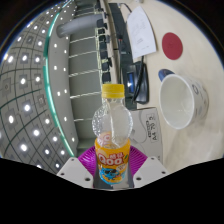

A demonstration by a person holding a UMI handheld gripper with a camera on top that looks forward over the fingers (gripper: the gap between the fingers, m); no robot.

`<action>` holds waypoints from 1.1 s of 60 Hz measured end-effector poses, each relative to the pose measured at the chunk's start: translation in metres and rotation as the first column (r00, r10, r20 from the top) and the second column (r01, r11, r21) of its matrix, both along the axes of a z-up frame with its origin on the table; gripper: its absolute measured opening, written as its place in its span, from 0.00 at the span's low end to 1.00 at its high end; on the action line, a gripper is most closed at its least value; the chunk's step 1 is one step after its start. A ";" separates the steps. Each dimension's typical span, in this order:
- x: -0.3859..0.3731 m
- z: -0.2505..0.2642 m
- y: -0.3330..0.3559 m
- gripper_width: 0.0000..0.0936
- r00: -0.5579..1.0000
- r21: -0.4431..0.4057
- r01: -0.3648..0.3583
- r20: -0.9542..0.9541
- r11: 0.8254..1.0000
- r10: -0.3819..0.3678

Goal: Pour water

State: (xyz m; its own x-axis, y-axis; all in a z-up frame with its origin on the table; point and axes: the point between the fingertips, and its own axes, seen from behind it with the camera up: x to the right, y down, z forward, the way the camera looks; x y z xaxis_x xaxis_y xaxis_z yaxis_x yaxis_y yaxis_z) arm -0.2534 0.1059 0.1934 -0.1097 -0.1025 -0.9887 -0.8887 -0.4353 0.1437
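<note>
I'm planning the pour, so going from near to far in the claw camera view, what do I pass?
Claw, shut on the bottle with the yellow cap → white cup on the table, further out and off to the side → red circle beyond the cup.

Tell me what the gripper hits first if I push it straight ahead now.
The bottle: it already stands between the fingers of the gripper, apparently gripped. Beyond it, depth is unclear; the white cup sits off to the side, probably clear.

1 bottle (112, 135), 1 cup (183, 99), 1 red disc (174, 44).
</note>
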 end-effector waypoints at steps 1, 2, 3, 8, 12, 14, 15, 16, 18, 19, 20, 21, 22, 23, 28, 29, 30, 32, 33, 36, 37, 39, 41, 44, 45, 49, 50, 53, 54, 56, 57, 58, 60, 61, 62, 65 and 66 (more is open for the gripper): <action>0.003 0.003 0.001 0.43 0.998 0.016 -0.005 0.055 1.000 0.004; 0.006 0.006 0.001 0.43 0.994 0.033 -0.010 0.110 0.999 0.007; 0.010 0.010 0.002 0.43 0.986 0.051 -0.015 0.166 0.999 0.006; 0.041 0.030 0.007 0.43 0.897 0.147 -0.042 0.441 0.988 -0.027; 0.070 0.044 0.015 0.43 0.770 0.217 -0.068 0.632 0.974 -0.087; 0.087 0.048 0.020 0.43 0.697 0.240 -0.079 0.707 0.967 -0.119; 0.097 0.051 0.022 0.43 0.661 0.253 -0.085 0.738 0.964 -0.135; 0.105 0.052 0.025 0.43 0.621 0.263 -0.091 0.769 0.961 -0.151; 0.122 0.053 0.032 0.43 0.536 0.281 -0.104 0.824 0.954 -0.184; 0.130 0.052 0.035 0.43 0.490 0.288 -0.110 0.849 0.951 -0.201; 0.139 0.051 0.038 0.43 0.442 0.293 -0.115 0.871 0.949 -0.215; 0.148 0.049 0.042 0.43 0.393 0.295 -0.122 0.891 0.948 -0.227; 0.161 0.050 0.037 0.43 0.344 0.298 -0.132 0.908 0.945 -0.238; 0.169 0.046 0.040 0.43 0.293 0.296 -0.142 0.924 0.945 -0.246; 0.199 0.022 0.058 0.43 0.081 0.280 -0.184 0.960 0.942 -0.270; 0.205 0.015 0.061 0.42 0.047 0.272 -0.190 0.962 0.943 -0.268; 0.210 0.007 0.064 0.43 0.016 0.262 -0.195 0.964 0.945 -0.264; 0.222 -0.006 0.065 0.43 -0.032 0.240 -0.205 0.967 0.949 -0.252; 0.226 -0.013 0.068 0.43 -0.053 0.229 -0.209 0.968 0.951 -0.245; 0.234 -0.033 0.074 0.43 -0.097 0.197 -0.212 0.970 0.957 -0.221; 0.233 -0.038 0.074 0.43 -0.102 0.186 -0.212 0.972 0.959 -0.211; 0.246 -0.069 0.084 0.43 -0.110 0.169 -0.215 0.974 0.962 -0.196; 0.240 -0.069 0.078 0.43 -0.099 0.153 -0.214 0.979 0.965 -0.177; 0.240 -0.083 0.078 0.43 -0.091 0.130 -0.213 0.984 0.968 -0.152; 0.240 -0.088 0.078 0.43 -0.092 0.124 -0.213 0.985 0.969 -0.146; 0.248 -0.112 0.081 0.43 -0.098 0.112 -0.215 0.986 0.970 -0.135; 0.248 -0.115 0.080 0.43 -0.097 0.108 -0.216 0.987 0.970 -0.131; 0.248 -0.126 0.078 0.43 -0.091 0.094 -0.217 0.989 0.972 -0.116; 0.247 -0.131 0.083 0.43 -0.090 0.090 -0.215 0.990 0.972 -0.111; 0.250 -0.132 0.082 0.43 -0.087 0.101 -0.214 0.989 0.972 -0.122; 0.250 -0.130 0.082 0.43 -0.086 0.111 -0.212 0.988 0.971 -0.132; 0.250 -0.132 0.081 0.43 -0.089 0.106 -0.211 0.988 0.972 -0.127; 0.249 -0.132 0.081 0.44 -0.095 0.112 -0.214 0.986 0.970 -0.134; 0.249 -0.132 0.081 0.46 -0.100 0.110 -0.216 0.986 0.970 -0.134; 0.249 -0.131 0.081 0.47 -0.102 0.115 -0.215 0.985 0.970 -0.139; 0.248 -0.132 0.080 0.53 -0.103 0.118 -0.206 0.985 0.971 -0.141; 0.249 -0.132 0.079 0.54 -0.101 0.116 -0.204 0.985 0.972 -0.139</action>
